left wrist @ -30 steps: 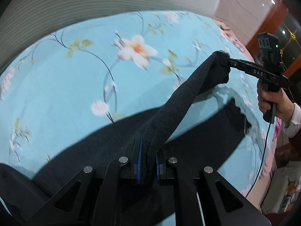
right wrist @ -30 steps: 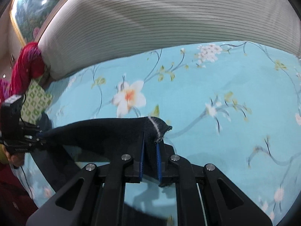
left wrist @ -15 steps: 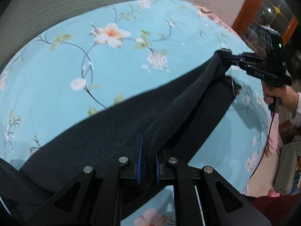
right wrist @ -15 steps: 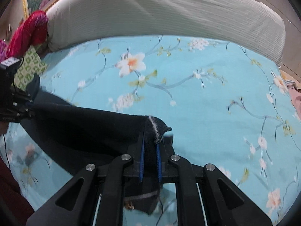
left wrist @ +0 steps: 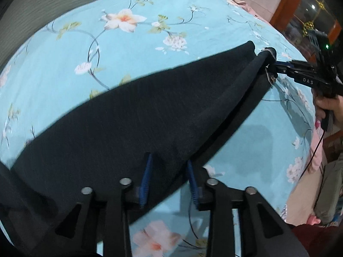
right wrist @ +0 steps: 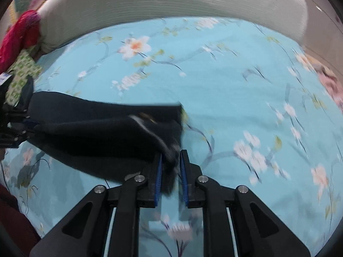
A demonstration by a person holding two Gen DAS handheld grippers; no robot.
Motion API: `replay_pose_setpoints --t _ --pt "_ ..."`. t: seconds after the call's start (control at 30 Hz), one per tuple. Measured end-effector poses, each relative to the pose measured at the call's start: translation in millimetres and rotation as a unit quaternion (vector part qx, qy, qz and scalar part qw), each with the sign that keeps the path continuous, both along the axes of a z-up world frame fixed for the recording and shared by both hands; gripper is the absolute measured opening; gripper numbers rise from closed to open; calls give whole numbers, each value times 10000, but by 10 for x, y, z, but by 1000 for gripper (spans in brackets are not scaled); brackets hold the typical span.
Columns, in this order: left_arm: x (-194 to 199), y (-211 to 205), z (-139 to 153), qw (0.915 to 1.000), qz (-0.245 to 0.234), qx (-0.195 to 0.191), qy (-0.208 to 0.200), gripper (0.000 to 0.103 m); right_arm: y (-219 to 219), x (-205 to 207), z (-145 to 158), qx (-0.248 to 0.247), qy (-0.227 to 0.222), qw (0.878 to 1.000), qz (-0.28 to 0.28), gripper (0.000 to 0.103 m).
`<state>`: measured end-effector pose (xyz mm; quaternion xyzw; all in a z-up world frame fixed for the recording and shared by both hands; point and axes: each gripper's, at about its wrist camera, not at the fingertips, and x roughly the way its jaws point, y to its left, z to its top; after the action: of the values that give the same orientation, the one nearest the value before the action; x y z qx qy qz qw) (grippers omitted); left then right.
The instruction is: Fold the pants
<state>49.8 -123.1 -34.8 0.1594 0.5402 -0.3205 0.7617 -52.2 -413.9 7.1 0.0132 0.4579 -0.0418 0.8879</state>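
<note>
Across the lower left of both views, dark pants [left wrist: 139, 117] lie spread on a blue flowered sheet [left wrist: 133, 49]. At bottom centre of the left view, the left gripper [left wrist: 169, 171] has its blue pads parted, the cloth lying loose between them. The right gripper [right wrist: 170, 167], bottom centre of its view, also stands parted around a blurred hem. A ribbed grey pillow [right wrist: 171, 6] fills the top; red cloth [right wrist: 19, 36] sits upper left.
</note>
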Motion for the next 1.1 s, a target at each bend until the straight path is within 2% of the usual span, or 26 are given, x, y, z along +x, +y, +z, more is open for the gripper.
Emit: replay_pose_setpoints --t 0.07,0.13,0.17,0.27,0.37,0.43,0.5,0.63,0.7,0.83,0.97,1.03,1.1 --pt "-59 55 17 10000 94 -14 14 38 -19 -94 20 83 -6 9996 -276 20" --pt "-111 146 55 9997 225 -22 14 42 -37 -176 63 122 -72 9983 -569 44" --pt "-131 236 96 9994 351 -69 14 43 -48 -247 118 249 -213 9966 -756 47" --pt "-149 467 202 9977 656 -160 36 51 -3 -374 253 504 -568 9919 -1018 48" --pt "-88 781 326 9929 1161 -255 45 52 128 -373 358 661 -802 9891 -1045 48" --pt "-17 956 380 9883 1500 -264 120 53 296 -307 395 782 -888 9887 -919 48" --pt "66 1127 405 9832 1791 -252 247 60 470 -201 388 929 -905 9889 -731 48" --pt "250 1461 434 9730 2242 -148 519 61 901 36 306 1155 -762 9902 -174 48" --pt "395 1665 473 9636 2578 -238 665 63 1198 208 248 1272 -626 9896 224 48" --pt "731 2008 541 9395 3318 -159 836 64 1664 474 165 1528 -441 9835 859 48" --pt "1049 2180 615 9227 3724 -50 999 68 2253 718 102 1786 -217 9705 1605 48" --pt "1237 2262 621 9100 4006 127 1058 68 2477 803 83 1806 -168 9650 1894 48" --pt "1378 2294 597 9035 4121 187 1160 68 2776 916 66 1893 -80 9561 2236 48"
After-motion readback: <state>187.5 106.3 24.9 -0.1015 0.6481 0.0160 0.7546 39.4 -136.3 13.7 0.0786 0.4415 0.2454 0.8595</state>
